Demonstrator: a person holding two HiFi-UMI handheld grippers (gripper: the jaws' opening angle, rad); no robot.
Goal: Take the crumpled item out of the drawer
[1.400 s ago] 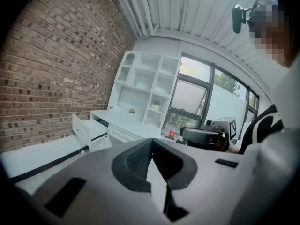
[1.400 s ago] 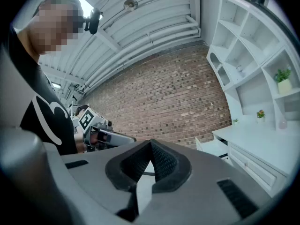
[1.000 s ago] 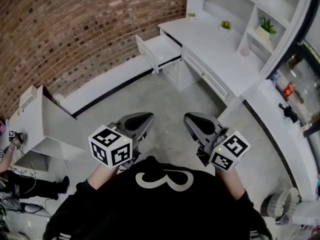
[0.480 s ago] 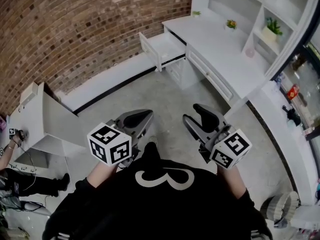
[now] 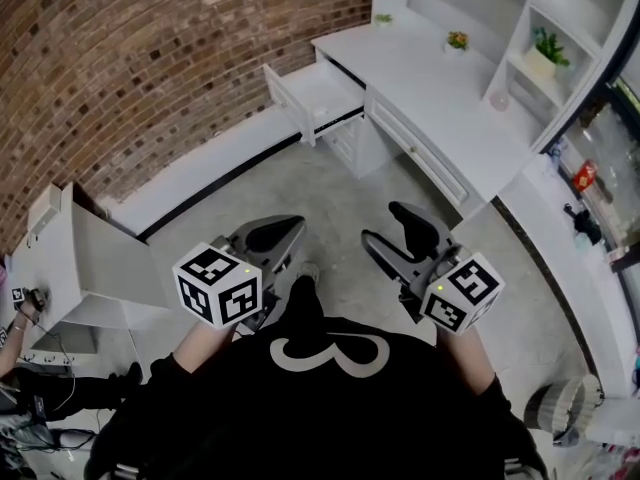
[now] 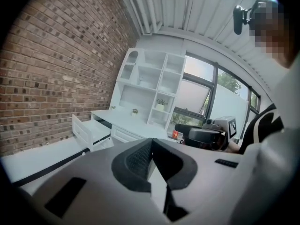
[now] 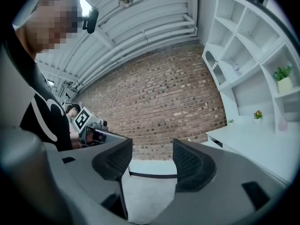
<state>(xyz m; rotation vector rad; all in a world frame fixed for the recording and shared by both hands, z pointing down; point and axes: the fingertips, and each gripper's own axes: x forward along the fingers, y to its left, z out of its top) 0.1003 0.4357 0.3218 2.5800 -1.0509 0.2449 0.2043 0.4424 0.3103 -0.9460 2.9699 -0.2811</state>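
Head view: person [image 5: 340, 398] in a black top stands on a grey floor [image 5: 300, 183] with one gripper in each hand. Both grippers are held in front of the body, well apart from the furniture. Left gripper [image 5: 296, 233] has its jaws lying together. Right gripper [image 5: 383, 224] shows two dark jaws spread apart. A white desk [image 5: 430, 78] runs along the far side, next to a brick wall [image 5: 130, 58]. The drawer [image 5: 285, 103] at the desk's left end stands pulled out. The crumpled item cannot be made out, because the drawer's inside is too small in this view to read. A shelf unit [image 5: 500, 13] rises behind the desk, and small potted plants [image 5: 458, 40] stand on the desk and in the unit.

Left gripper view: the jaws are fully closed, pad against pad, with nothing between them. Beyond them the open drawer projects from the desk, far off, and its side wall hides its contents. The right gripper appears at the right, roughly level with the jaws.

Right gripper view: the jaws are opening and already stand wide, with nothing between them. Only brick wall and floor show through the gap. The left gripper shows at the left, and the desk edge lies at the right.
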